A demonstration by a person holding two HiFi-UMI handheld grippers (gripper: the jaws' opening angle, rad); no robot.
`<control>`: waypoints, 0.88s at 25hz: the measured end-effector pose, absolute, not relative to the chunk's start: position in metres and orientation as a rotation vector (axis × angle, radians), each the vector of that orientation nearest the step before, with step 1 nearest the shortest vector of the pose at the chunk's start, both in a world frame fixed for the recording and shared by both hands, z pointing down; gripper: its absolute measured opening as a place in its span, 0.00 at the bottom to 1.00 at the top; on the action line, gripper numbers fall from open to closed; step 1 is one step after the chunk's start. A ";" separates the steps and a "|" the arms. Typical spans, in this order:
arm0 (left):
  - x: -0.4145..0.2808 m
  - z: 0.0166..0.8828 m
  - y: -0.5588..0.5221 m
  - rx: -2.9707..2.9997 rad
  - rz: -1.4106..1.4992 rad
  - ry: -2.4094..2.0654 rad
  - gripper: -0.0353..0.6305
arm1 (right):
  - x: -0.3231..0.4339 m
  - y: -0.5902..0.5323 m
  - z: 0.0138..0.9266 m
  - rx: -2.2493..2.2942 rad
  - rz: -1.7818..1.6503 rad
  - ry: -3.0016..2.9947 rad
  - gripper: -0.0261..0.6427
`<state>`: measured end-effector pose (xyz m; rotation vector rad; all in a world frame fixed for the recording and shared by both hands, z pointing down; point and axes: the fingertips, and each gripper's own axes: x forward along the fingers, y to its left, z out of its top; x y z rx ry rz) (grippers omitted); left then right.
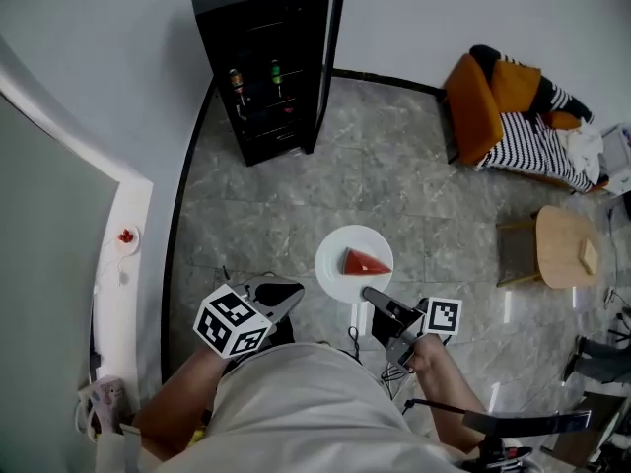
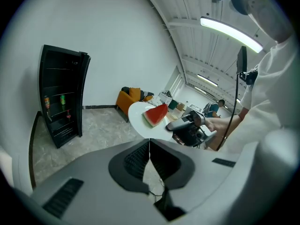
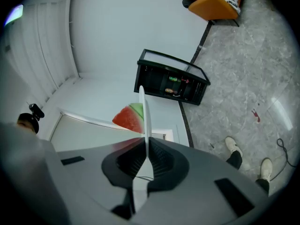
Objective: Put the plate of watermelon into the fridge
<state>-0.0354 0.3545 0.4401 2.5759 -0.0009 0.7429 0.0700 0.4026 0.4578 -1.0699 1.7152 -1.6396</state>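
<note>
A white plate (image 1: 340, 264) carries a red watermelon wedge (image 1: 365, 262) and hangs level above the marble floor. My right gripper (image 1: 372, 295) is shut on the plate's near rim. In the right gripper view the plate (image 3: 144, 118) runs edge-on between the jaws, with the watermelon (image 3: 129, 117) to its left. My left gripper (image 1: 293, 293) is shut and empty, just left of the plate. The black fridge (image 1: 266, 62) stands ahead against the wall with its door (image 1: 330, 37) swung open. The left gripper view shows the plate (image 2: 138, 117), the wedge (image 2: 156, 115) and the fridge (image 2: 61, 97).
An orange armchair (image 1: 483, 101) with a striped blanket stands at the far right. A small round wooden table (image 1: 567, 246) sits at the right. A white ledge (image 1: 123, 264) runs along the left wall. Bottles (image 1: 256, 79) stand on the fridge shelves.
</note>
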 end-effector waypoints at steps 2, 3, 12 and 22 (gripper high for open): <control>-0.036 0.436 0.325 2.580 0.745 0.023 0.07 | 0.068 0.370 0.457 -1.082 -1.639 1.704 0.07; -0.037 0.434 0.311 2.582 0.746 0.034 0.07 | 0.067 0.353 0.456 -1.088 -1.641 1.701 0.07; -0.055 0.424 0.194 2.614 0.741 0.063 0.07 | 0.054 0.201 0.458 -1.107 -1.616 1.705 0.07; -0.045 0.431 0.061 2.584 0.707 -0.044 0.07 | 0.078 0.021 0.494 -1.111 -1.690 1.689 0.07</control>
